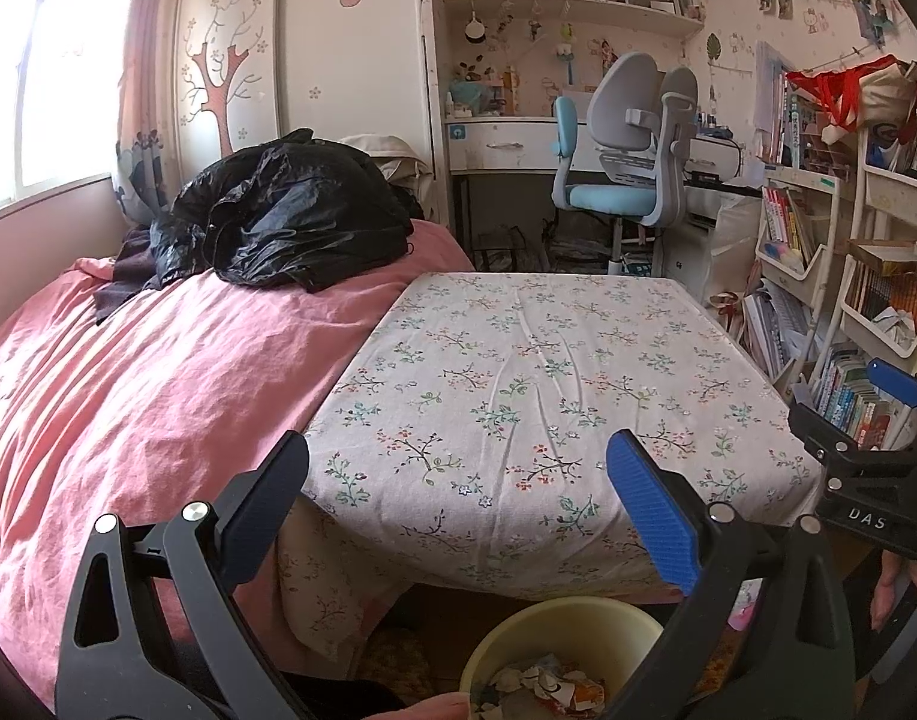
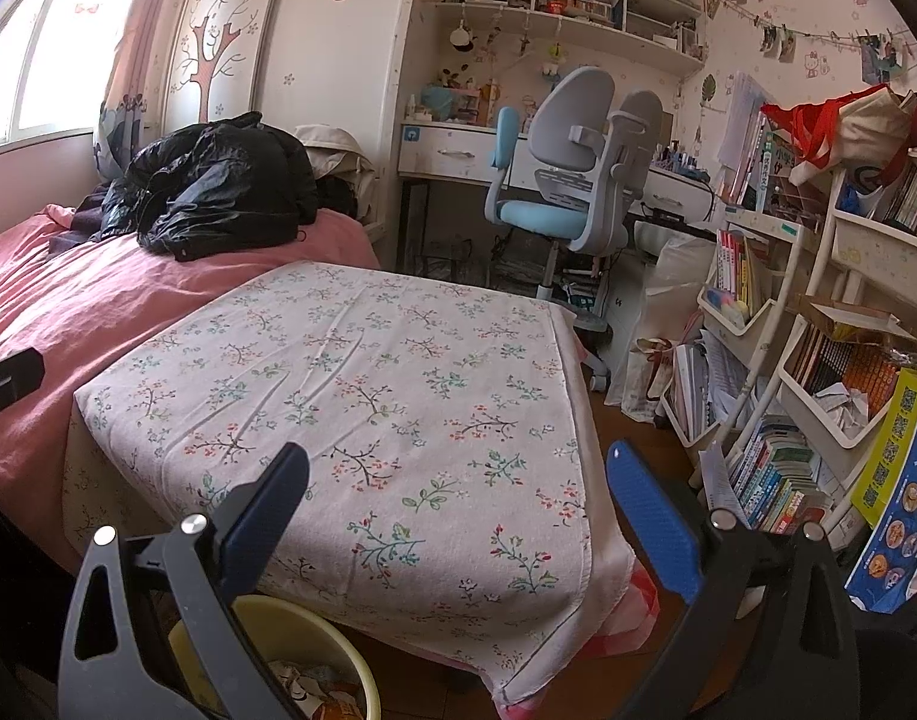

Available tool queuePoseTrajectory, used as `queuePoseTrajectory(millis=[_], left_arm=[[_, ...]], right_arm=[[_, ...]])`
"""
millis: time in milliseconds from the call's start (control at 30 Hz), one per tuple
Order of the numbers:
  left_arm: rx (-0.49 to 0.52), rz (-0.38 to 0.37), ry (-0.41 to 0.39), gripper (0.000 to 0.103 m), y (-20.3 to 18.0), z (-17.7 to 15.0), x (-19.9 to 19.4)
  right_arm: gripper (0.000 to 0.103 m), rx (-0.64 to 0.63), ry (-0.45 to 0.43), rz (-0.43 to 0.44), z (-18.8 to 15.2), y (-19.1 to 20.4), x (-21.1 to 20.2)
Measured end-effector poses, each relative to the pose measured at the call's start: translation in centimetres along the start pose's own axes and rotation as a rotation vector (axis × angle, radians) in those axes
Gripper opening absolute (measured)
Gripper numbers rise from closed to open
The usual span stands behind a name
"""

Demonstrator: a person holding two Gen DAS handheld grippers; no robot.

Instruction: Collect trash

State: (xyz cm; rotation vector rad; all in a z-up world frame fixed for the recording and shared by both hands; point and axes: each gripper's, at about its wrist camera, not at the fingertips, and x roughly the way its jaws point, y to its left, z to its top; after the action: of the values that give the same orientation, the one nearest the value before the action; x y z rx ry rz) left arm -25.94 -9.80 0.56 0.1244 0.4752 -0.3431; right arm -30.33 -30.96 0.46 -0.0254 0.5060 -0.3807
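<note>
Round yellow plastic bin (image 1: 569, 648) holds crumpled paper scraps (image 1: 542, 687)

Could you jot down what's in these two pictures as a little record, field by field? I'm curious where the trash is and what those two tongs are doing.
Room: bedroom with desk, chair and bookshelves
Table: covered by a floral cloth, nothing lying on it
Bed: pink cover, black bag on top
Bin: yellow, on the floor at the table's near edge
Bin contents: crumpled paper and wrappers
Left tongs: open, empty, above the bin
Right tongs: open, empty, over the table's near edge
</note>
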Motion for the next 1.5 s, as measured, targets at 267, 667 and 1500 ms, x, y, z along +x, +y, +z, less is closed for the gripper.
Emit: queuePoseTrajectory(millis=[267, 667, 1500], left_arm=[[0.001, 0.001, -0.001, 0.096, 0.04, -0.04, 0.02], [0.003, 0.001, -0.001, 0.096, 0.23, -0.03, 0.07], [0.007, 0.010, 0.000, 0.096, -0.13, -0.03, 0.06]], right_arm=[[0.096, -0.001, 0.000, -0.001, 0.01, -0.04, 0.00], [0.096, -0.003, 0.001, -0.001, 0.00, -0.03, 0.02], [0.096, -0.004, 0.001, -0.001, 0.02, -0.02, 0.02]])
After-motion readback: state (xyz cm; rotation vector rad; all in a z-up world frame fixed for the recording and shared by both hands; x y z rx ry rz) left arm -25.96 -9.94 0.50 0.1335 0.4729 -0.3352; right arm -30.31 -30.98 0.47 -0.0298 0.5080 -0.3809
